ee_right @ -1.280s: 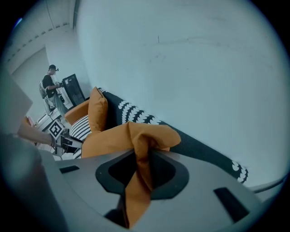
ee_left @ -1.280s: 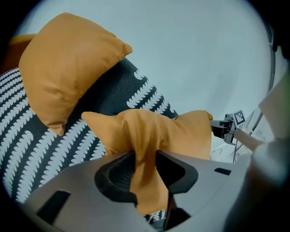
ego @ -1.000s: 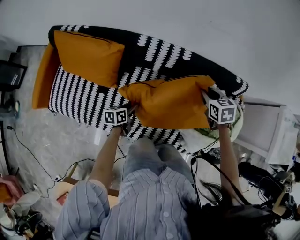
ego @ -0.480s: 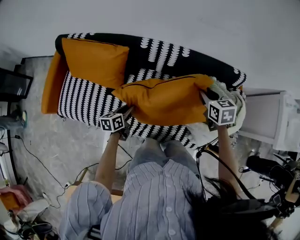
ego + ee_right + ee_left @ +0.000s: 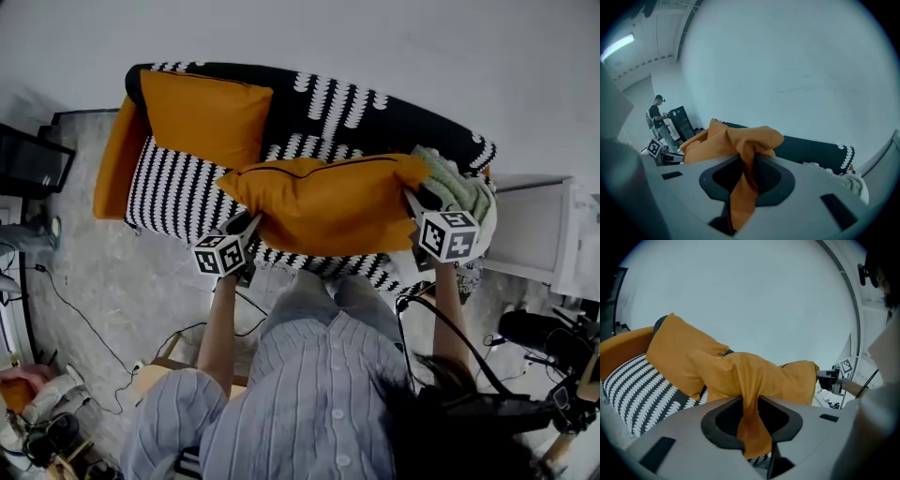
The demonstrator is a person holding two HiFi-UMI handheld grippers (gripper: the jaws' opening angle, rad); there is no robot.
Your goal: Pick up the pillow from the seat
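An orange pillow (image 5: 328, 206) hangs stretched between my two grippers, above the front edge of the black-and-white patterned sofa (image 5: 178, 192). My left gripper (image 5: 248, 223) is shut on the pillow's left corner. In the left gripper view the orange cloth (image 5: 750, 376) is pinched between the jaws (image 5: 752, 427). My right gripper (image 5: 412, 202) is shut on the right corner, and the cloth (image 5: 740, 140) runs down through its jaws (image 5: 740, 187). A second orange pillow (image 5: 202, 117) leans on the sofa's backrest at the left.
A green cloth (image 5: 455, 187) lies on the sofa's right end beside a white cabinet (image 5: 525, 234). Cables (image 5: 84, 328) trail over the grey floor at the left. A black stand (image 5: 33, 159) is at the far left, and a person (image 5: 656, 117) stands in the distance.
My left gripper has pulled a little down and to the left with its corner of the pillow. The right gripper keeps its hold. The head view has shifted, so the sofa sits further right.
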